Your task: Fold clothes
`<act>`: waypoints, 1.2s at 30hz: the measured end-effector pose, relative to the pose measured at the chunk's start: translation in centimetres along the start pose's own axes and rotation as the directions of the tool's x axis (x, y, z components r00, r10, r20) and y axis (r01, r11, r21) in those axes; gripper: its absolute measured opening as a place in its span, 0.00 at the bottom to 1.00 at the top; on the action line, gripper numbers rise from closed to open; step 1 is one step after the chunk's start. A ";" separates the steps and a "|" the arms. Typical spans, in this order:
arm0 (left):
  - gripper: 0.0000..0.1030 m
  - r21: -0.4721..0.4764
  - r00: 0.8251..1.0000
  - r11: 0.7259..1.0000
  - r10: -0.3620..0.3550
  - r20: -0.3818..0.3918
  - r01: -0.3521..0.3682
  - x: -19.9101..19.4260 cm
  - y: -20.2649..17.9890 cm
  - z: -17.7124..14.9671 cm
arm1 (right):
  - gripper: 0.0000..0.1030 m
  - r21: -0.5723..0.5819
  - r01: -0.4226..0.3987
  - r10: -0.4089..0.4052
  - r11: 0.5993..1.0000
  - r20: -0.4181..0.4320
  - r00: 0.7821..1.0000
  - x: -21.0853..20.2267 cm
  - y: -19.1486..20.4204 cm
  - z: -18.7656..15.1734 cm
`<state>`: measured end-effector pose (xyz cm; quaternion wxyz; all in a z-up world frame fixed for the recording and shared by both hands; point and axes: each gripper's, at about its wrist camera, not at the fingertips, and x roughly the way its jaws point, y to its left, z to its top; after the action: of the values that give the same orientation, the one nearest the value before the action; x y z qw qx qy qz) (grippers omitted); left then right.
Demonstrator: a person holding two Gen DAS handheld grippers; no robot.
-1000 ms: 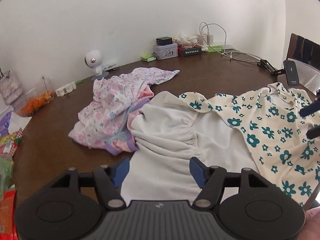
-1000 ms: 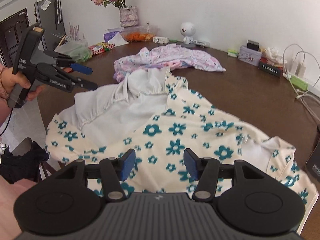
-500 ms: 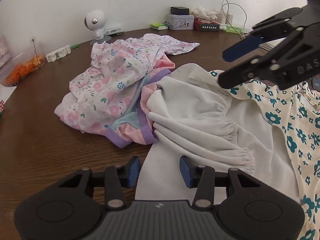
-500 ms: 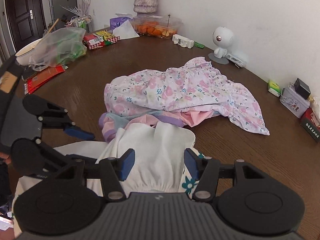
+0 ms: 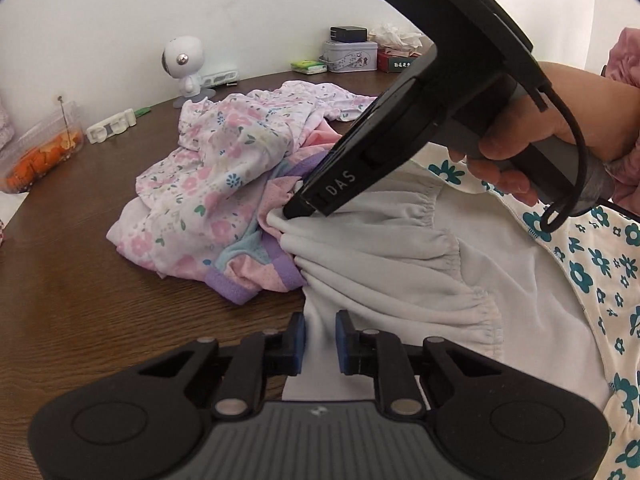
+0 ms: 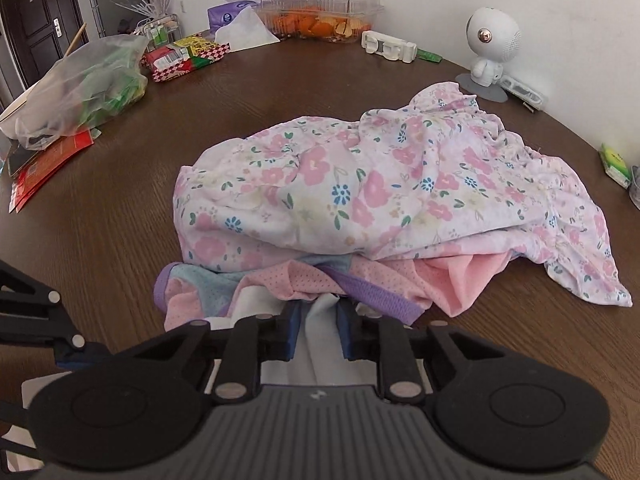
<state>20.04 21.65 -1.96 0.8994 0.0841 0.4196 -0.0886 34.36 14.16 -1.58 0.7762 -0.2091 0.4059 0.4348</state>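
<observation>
dark wood table (image 5: 80,312) crowded along wall. white garment (image 5: 400,264) lying beside floral pile (image 6: 360,184). since a second ago: left gripper (image 5: 320,338) closing onto its near edge, right gripper (image 6: 319,330) arriving, closing on far corner. readying for lift and spread.

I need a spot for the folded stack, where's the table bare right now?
Bare wood lies on the table between the floral garment and the plastic bag, and in front of the white robot figure. Crowded: the snack boxes and fruit container along the wall.
</observation>
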 end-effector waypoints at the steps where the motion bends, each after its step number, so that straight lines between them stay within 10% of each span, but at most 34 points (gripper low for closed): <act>1: 0.10 -0.008 1.000 1.000 0.015 -0.002 -0.015 -0.1 0.3 -0.1 | 0.16 0.001 0.009 -0.009 1.000 0.008 1.000 0.3 0.0 0.3; 7: 0.09 -0.049 0.998 0.997 0.062 -0.018 -0.063 -1.3 1.4 -1.4 | 0.16 0.028 0.037 -0.038 0.999 0.051 0.998 1.3 -0.2 1.4; 11: 0.16 -0.091 0.998 0.994 0.065 0.014 -0.063 -2.6 1.4 -1.2 | 0.35 0.082 -0.015 0.009 0.997 0.072 0.997 -0.8 -1.3 0.8; 15: 0.69 -0.070 0.990 0.994 0.093 0.103 -0.086 -5.1 -0.6 0.5 | 0.47 0.106 -0.067 0.050 0.992 0.156 0.986 -7.0 -3.6 -1.3; 18: 0.89 -0.031 0.979 0.996 0.090 0.184 -0.085 -6.7 -2.9 1.7 | 0.73 0.081 -0.053 0.035 0.995 0.211 0.977 -12.7 -5.0 -3.9; 22: 0.97 0.006 0.976 1.000 0.013 0.217 -0.015 -7.9 -6.1 2.4 | 1.00 0.062 0.010 -0.025 0.998 0.258 0.966 -20.3 -4.4 -8.5; 36: 0.97 0.056 0.989 0.994 -0.097 0.113 0.091 -8.1 -14.3 -2.2 | 1.00 0.280 0.245 -0.279 0.928 0.086 0.956 -29.7 -4.2 -33.0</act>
<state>10.03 8.96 1.79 0.9147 0.0819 0.3678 -0.1463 14.41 -25.41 3.21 0.8721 -0.1276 0.3799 0.2807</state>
